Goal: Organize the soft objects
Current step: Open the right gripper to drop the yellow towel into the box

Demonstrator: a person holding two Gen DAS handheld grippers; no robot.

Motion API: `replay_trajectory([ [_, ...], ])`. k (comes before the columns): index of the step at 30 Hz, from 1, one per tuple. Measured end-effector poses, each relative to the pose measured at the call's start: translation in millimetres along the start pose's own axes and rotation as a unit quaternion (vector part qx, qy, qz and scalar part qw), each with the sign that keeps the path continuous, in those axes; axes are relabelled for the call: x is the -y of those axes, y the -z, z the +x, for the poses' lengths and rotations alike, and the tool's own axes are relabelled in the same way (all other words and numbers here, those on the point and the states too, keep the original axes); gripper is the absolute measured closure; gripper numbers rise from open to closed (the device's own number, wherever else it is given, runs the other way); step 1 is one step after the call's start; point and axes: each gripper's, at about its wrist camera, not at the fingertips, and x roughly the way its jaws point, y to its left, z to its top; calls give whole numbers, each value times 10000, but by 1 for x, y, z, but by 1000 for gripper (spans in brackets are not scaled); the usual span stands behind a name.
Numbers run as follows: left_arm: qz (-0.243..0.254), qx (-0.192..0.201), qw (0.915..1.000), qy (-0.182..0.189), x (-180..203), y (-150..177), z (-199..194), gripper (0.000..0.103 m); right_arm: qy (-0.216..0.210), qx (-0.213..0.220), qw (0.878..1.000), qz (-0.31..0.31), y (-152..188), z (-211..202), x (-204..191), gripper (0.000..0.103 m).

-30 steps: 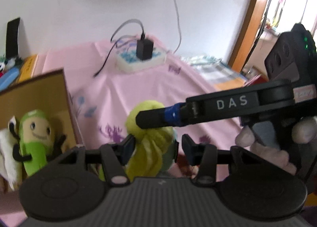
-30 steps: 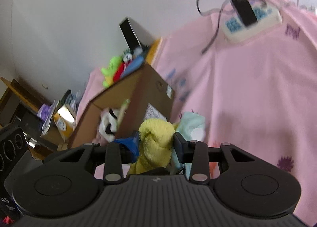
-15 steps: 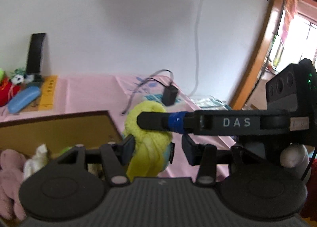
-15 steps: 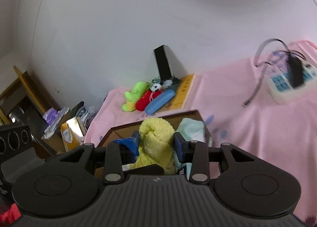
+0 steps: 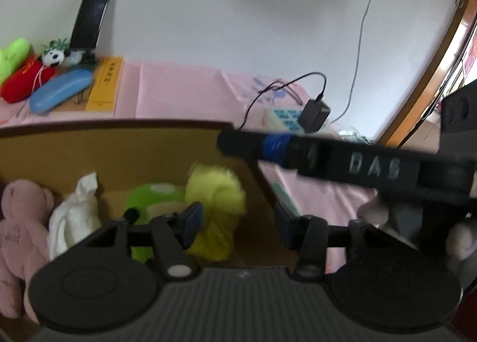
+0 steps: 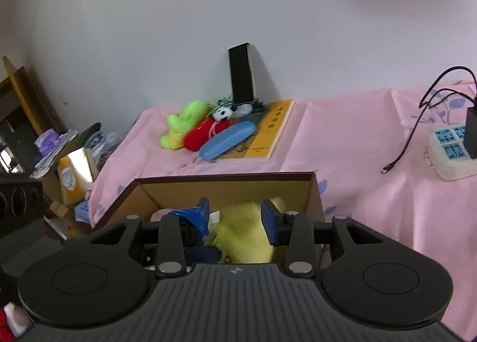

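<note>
A yellow towel bundle (image 5: 217, 192) hangs blurred over the open cardboard box (image 5: 119, 148), beside a green plush (image 5: 149, 195). My left gripper (image 5: 238, 222) is opening: the bundle brushes its left pad and stands clear of the right pad. In the right wrist view the bundle (image 6: 244, 231) sits low between and behind the pads of my right gripper (image 6: 235, 219). It is smeared, with a slit showing at the left pad. One right finger (image 5: 268, 148) crosses the left view just above the bundle. A white cloth (image 5: 74, 213) and a pink plush (image 5: 21, 222) lie in the box.
The box rim (image 6: 226, 176) stands on a pink tablecloth. By the wall lie a green plush (image 6: 184, 121), a red plush (image 6: 205, 133), a blue case (image 6: 229, 139), a yellow book (image 6: 274, 127) and an upright black slab (image 6: 242, 73). A power strip (image 6: 450, 157) with cables sits at the right.
Both grippers carried the yellow bundle from beside the box to over its opening. The left jaws have widened off it, and the bundle now sits lower than the right finger.
</note>
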Motion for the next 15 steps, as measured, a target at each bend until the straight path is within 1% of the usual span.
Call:
replay_trajectory([
  [1,21,-7,10000,-43,-2,2,-1,44,66,50,10000,49,0,-1,1,81],
  [5,135,32,9998,-125,-2,5,-7,44,187,222,9990,351,-1,-12,8,81],
  [8,144,81,9998,-117,-2,7,-13,44,299,381,9974,528,-1,-24,14,81],
  [10,183,127,9996,-151,1,8,-19,44,340,489,9953,758,2,-35,20,81],
  [12,281,164,9992,-246,6,9,-25,43,411,551,9933,931,7,-46,26,81],
  [15,428,135,9979,-466,16,10,-29,42,617,613,9917,948,14,-61,28,81],
])
